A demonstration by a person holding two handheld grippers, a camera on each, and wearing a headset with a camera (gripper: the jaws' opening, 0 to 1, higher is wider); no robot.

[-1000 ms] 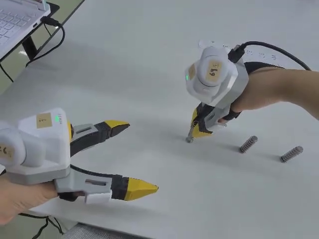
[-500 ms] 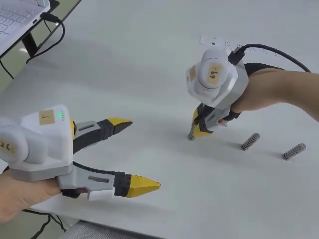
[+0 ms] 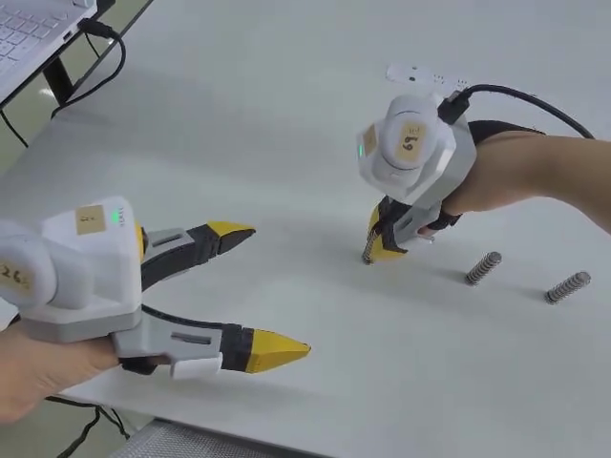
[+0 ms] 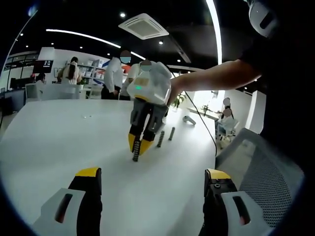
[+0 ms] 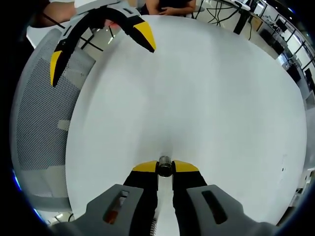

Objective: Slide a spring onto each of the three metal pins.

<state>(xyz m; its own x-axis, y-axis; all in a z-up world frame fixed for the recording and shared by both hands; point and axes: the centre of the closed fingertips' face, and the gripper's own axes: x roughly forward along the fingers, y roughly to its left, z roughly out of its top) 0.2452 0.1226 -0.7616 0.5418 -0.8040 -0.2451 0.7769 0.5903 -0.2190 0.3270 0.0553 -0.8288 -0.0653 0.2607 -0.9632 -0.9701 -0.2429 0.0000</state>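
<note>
Between the yellow tips of the right gripper (image 3: pixel 380 248) a spring (image 3: pixel 368 251) stands close to upright, its lower end at or just above the white table (image 3: pixel 286 124). The jaws are drawn in until only the spring's width parts them, and the right gripper view shows it end-on, pinched there. Well to the left of the held spring and nearer the person, the left gripper (image 3: pixel 272 291) hovers with its jaws spread wide and nothing between them. To the right of the held spring, two loose springs (image 3: pixel 483 268) lie on their sides, one near it and one farther off. No metal pin can be made out beside the held spring, and whether one sits inside its coils is too small to tell. The likeliest trouble is the grip. Tapered tips on a few round coils give little purchase, so pressing the spring's foot against the table could make it pivot or shoot out sideways. Squeezing harder to prevent that could crush or kink the coils, which would then bind on a pin. If let go standing, the spring would probably topple and roll. A sweep of the right hand could also set the loose springs rolling away.
</note>
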